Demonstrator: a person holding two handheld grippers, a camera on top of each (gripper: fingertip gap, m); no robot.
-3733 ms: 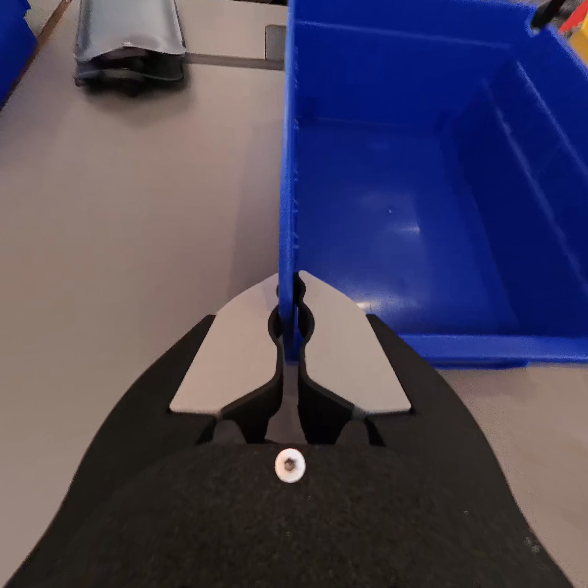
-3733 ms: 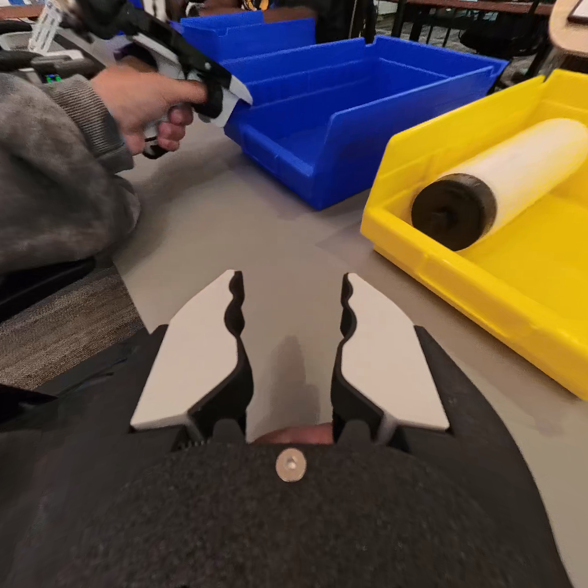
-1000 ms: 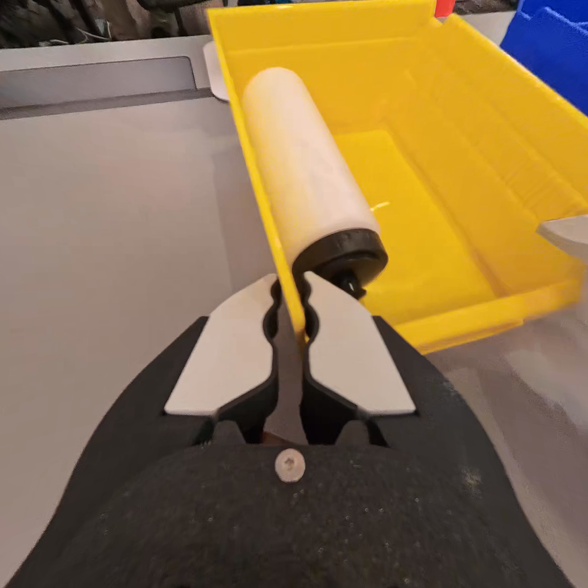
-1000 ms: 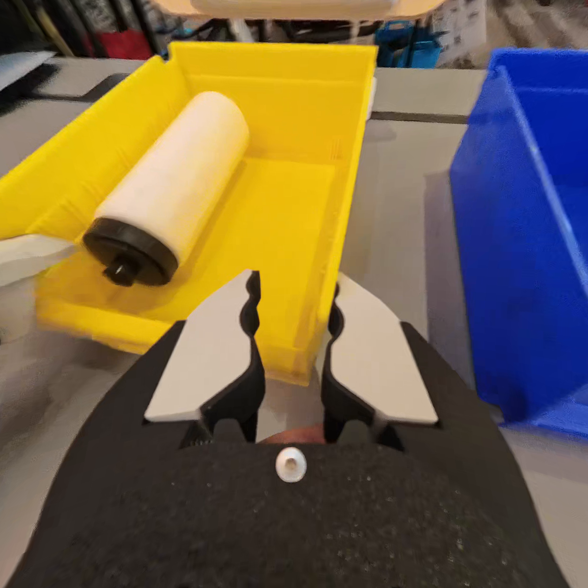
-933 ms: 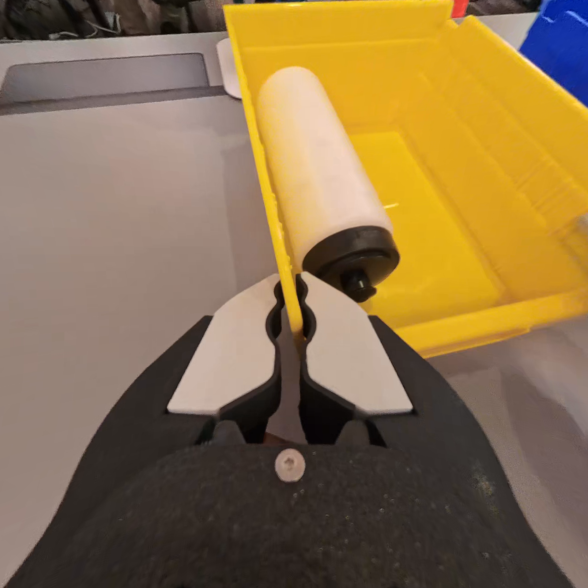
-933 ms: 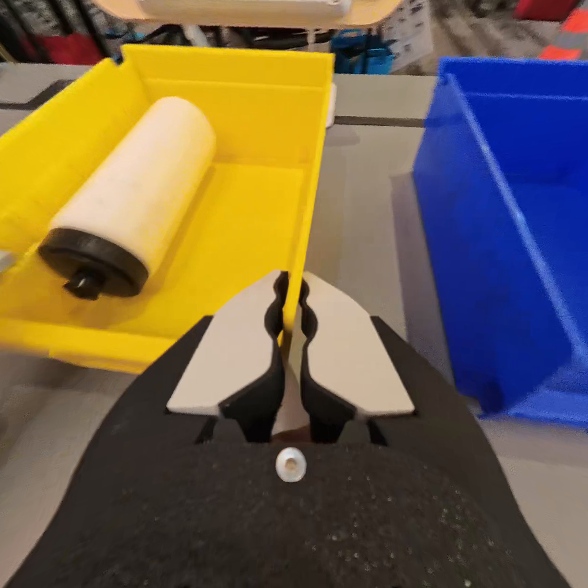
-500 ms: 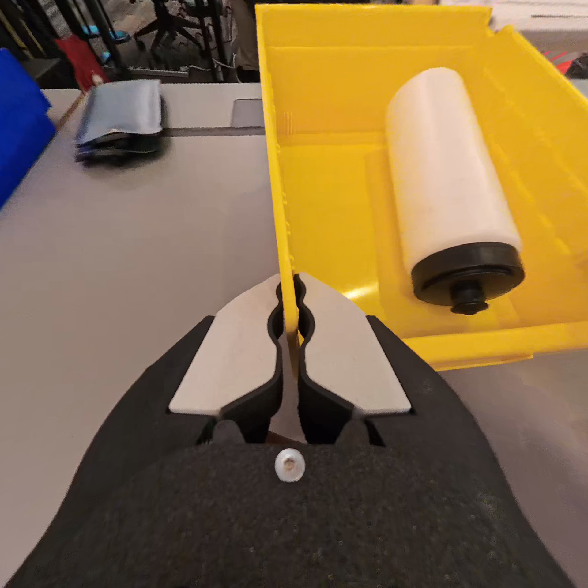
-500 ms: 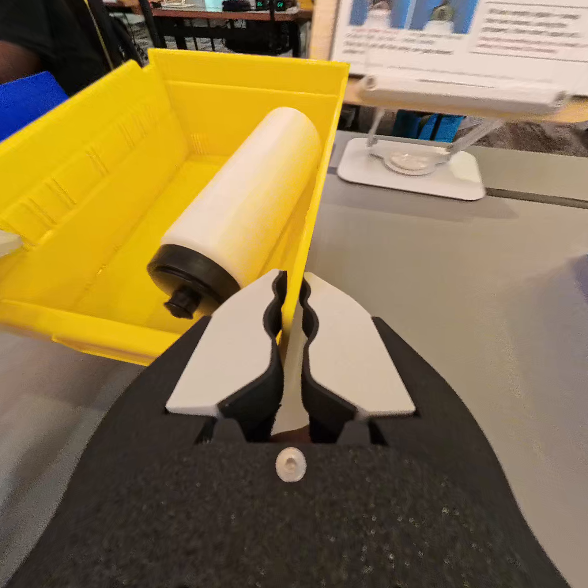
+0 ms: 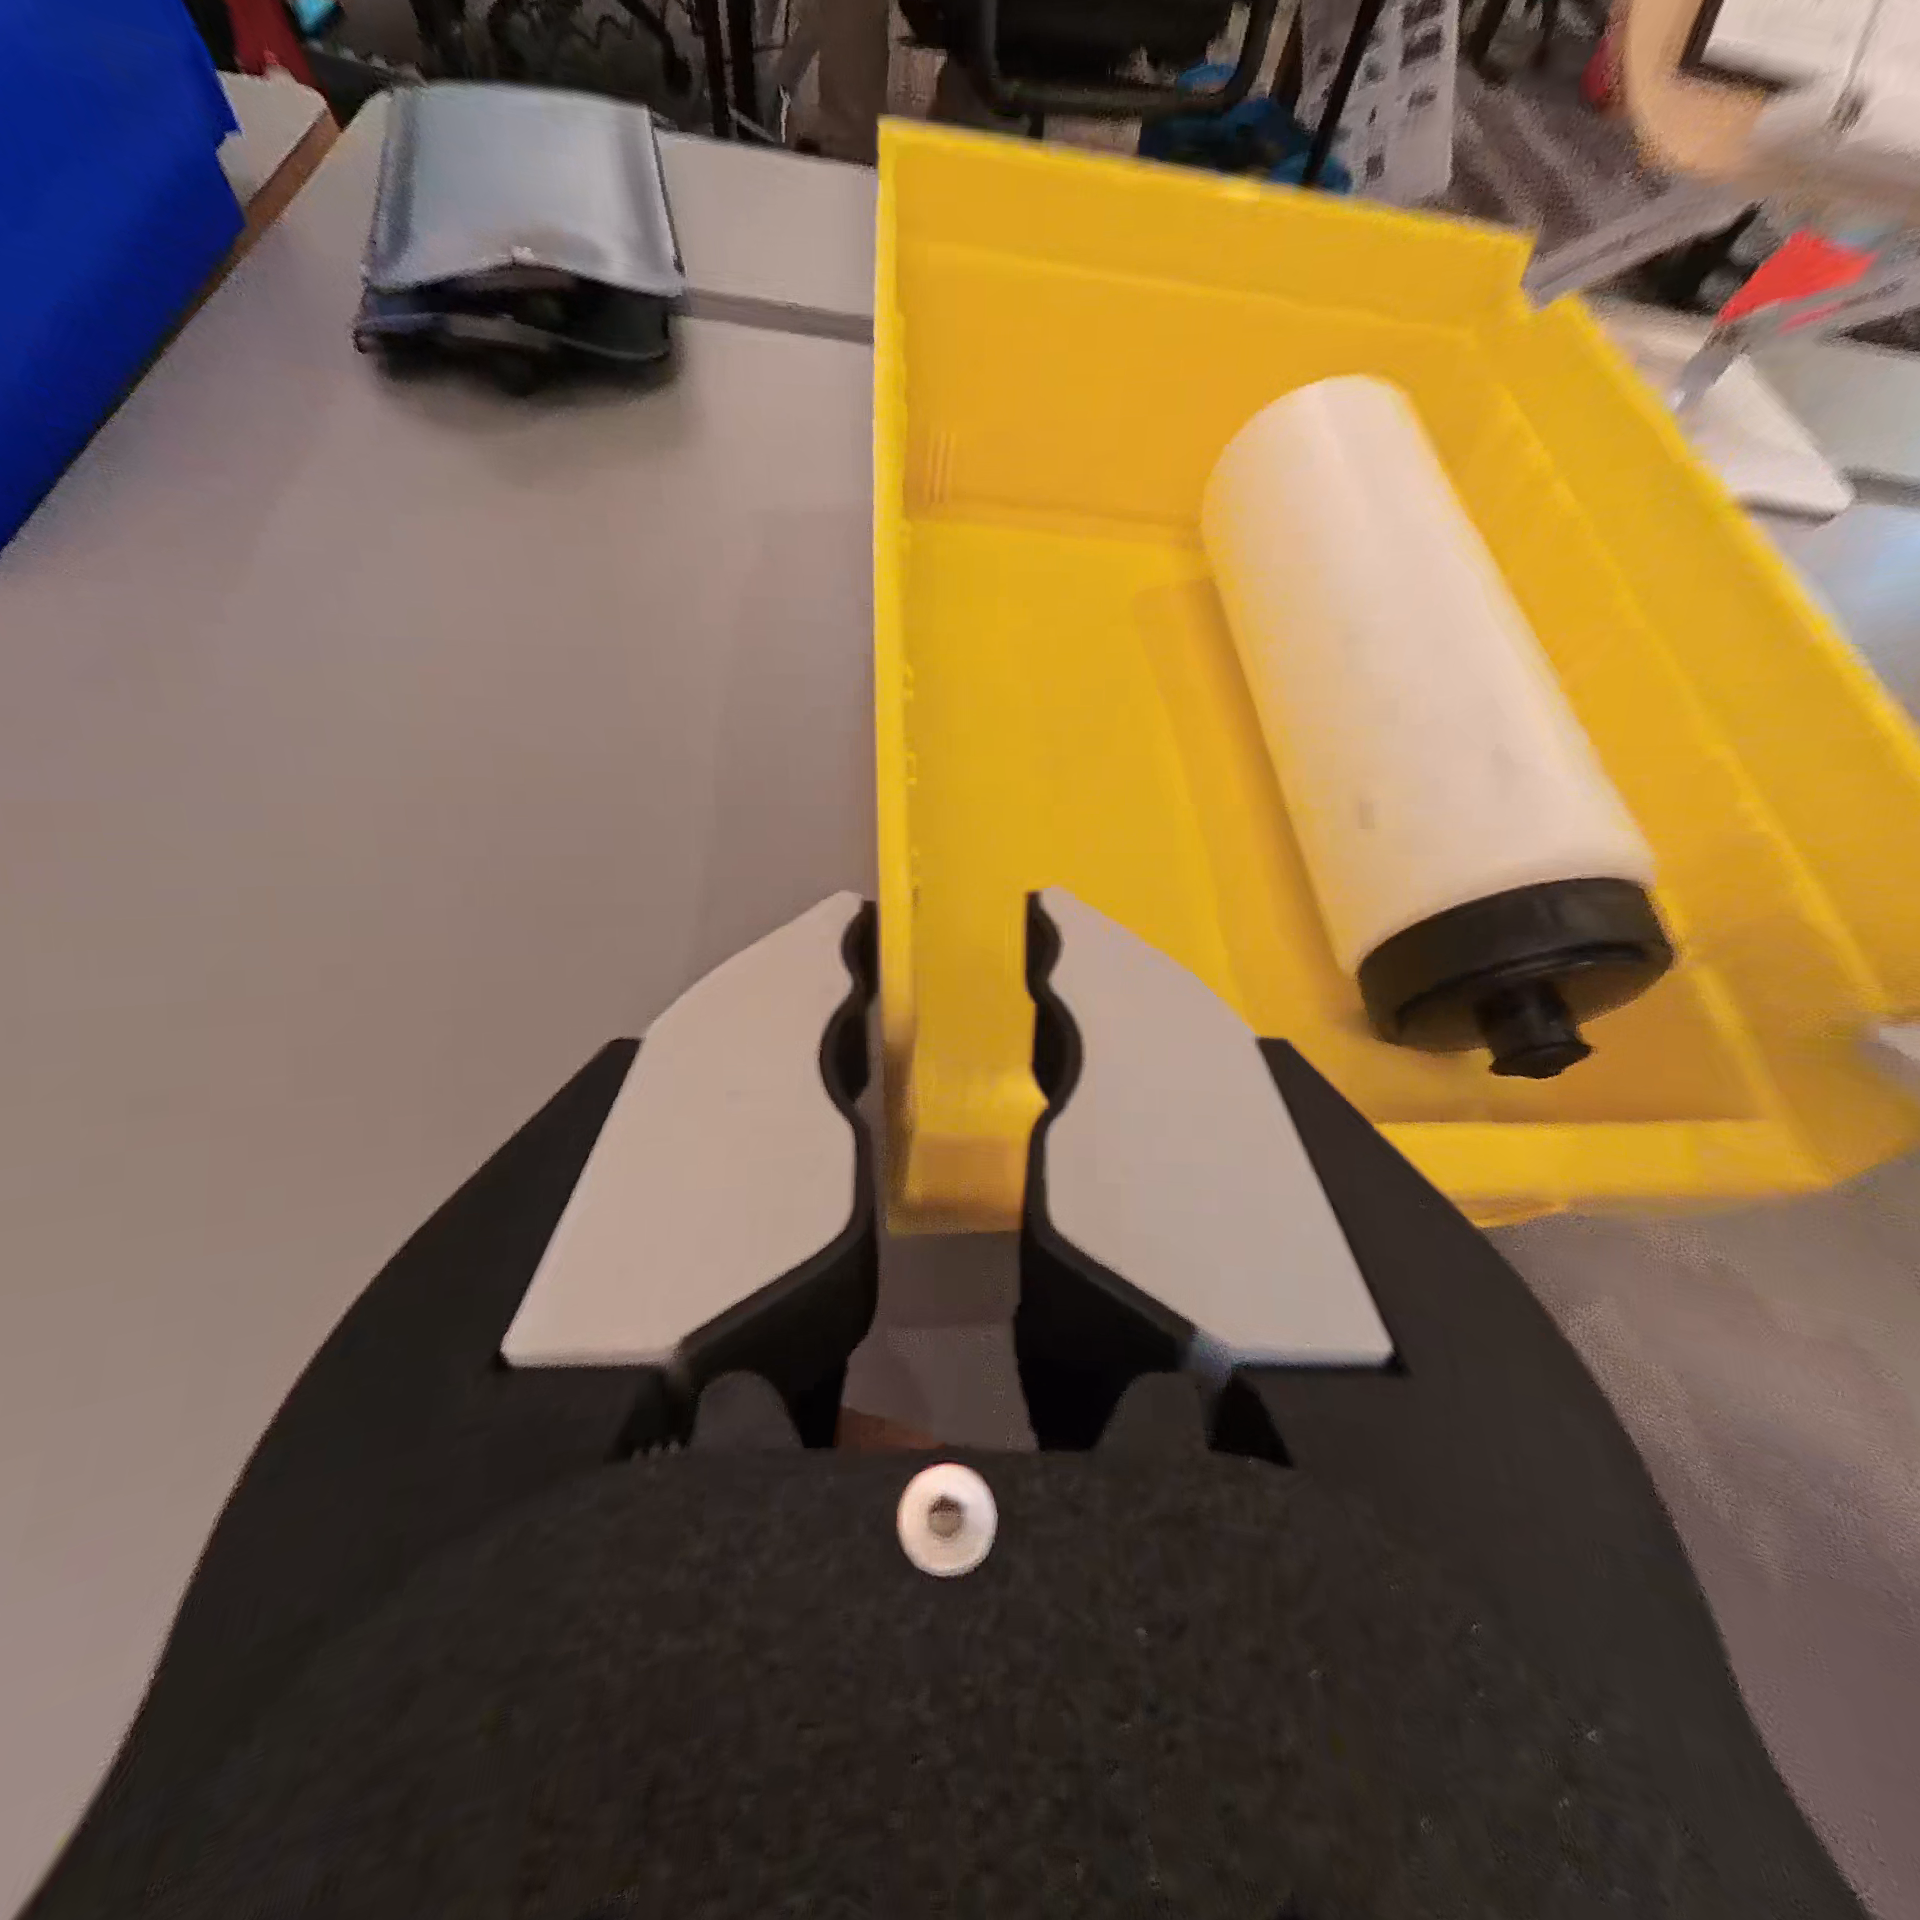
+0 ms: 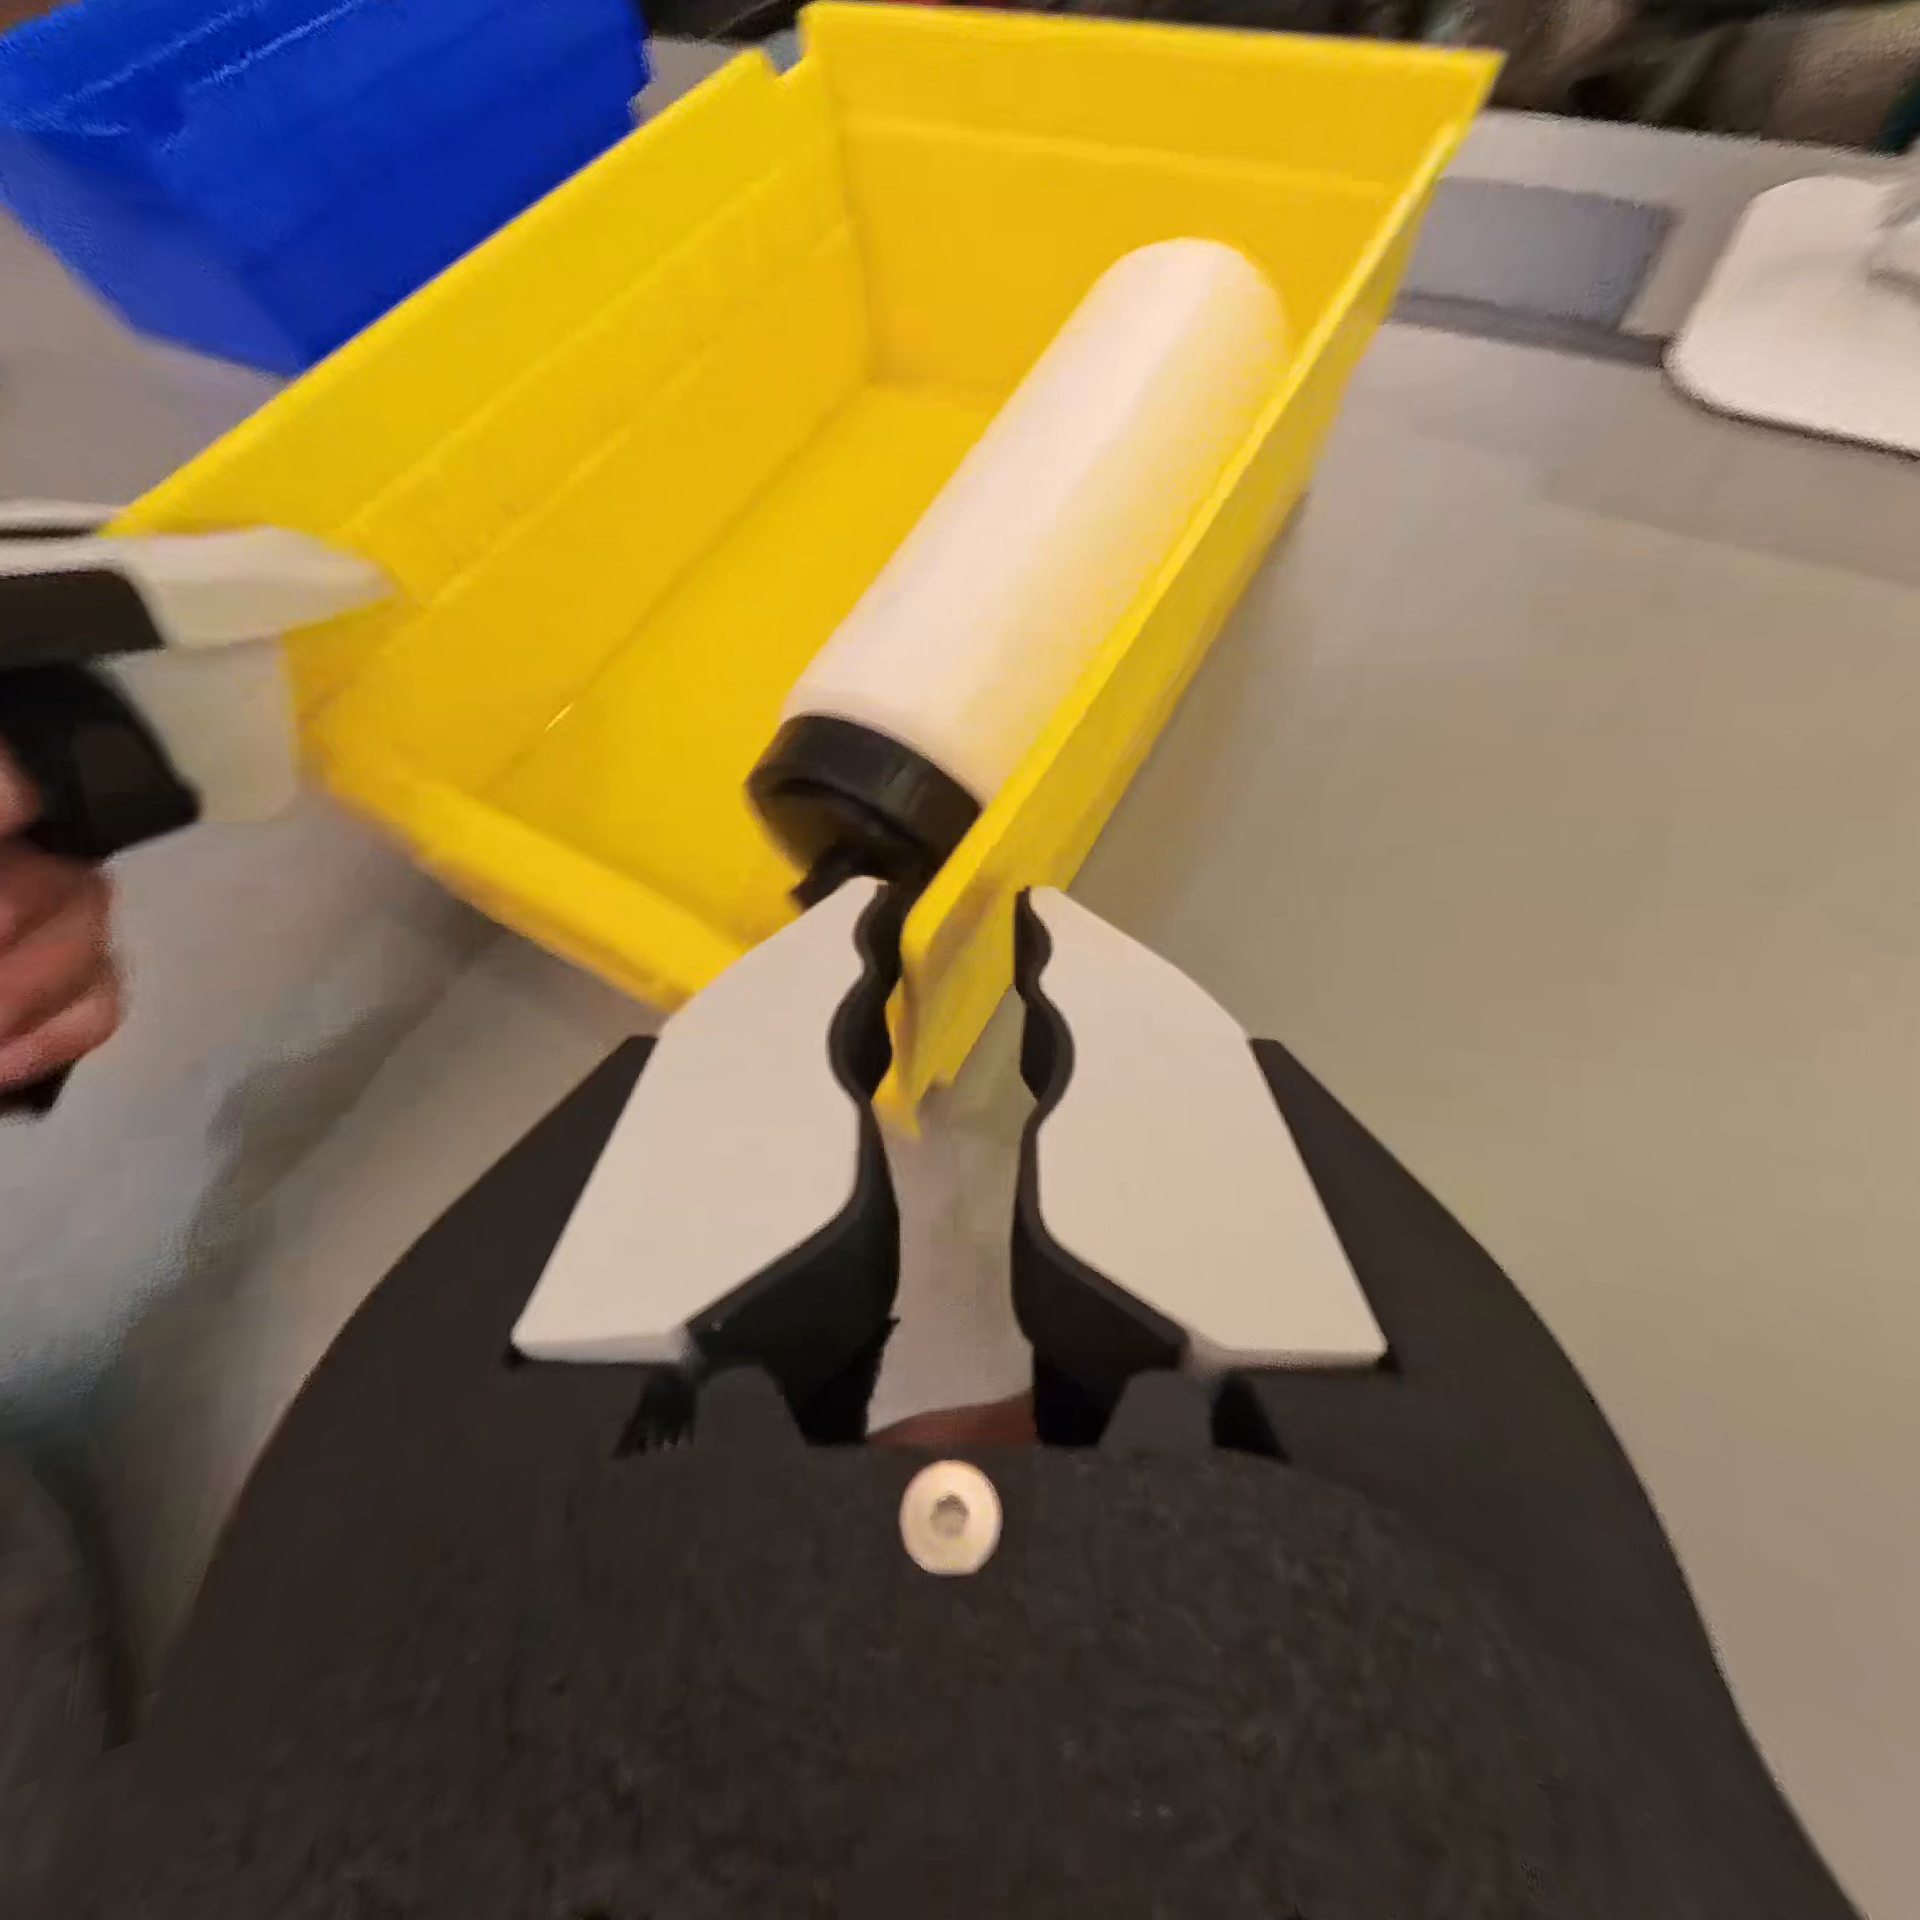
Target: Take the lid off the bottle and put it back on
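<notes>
A white bottle [image 9: 1392, 665] with a black lid [image 9: 1507, 956] lies on its side in a yellow bin [image 9: 1039, 312] on the grey table, lid end towards me. My left gripper [image 9: 951, 914] is open and straddles the bin's left wall, which touches its left finger. My right gripper [image 10: 951, 899] is open and straddles the bin's right wall [image 10: 1143, 644]. The bottle [image 10: 1039, 520] lies against that wall, with its lid [image 10: 862, 800] just beyond my right fingertips. The left gripper [image 10: 239, 592] also shows in the right wrist view at the bin's other side.
A blue bin [image 10: 312, 177] stands behind the yellow one. A grey pouch [image 9: 520, 229] lies at the far left of the table, beside another blue bin [image 9: 83, 260]. A white stand base [image 10: 1808, 312] sits at the far right. A hand [image 10: 42, 935] holds the left gripper.
Both grippers were shut on the yellow bin's side walls and turned the bin; now both have opened off the walls. The bottle has rolled towards the right wall.
</notes>
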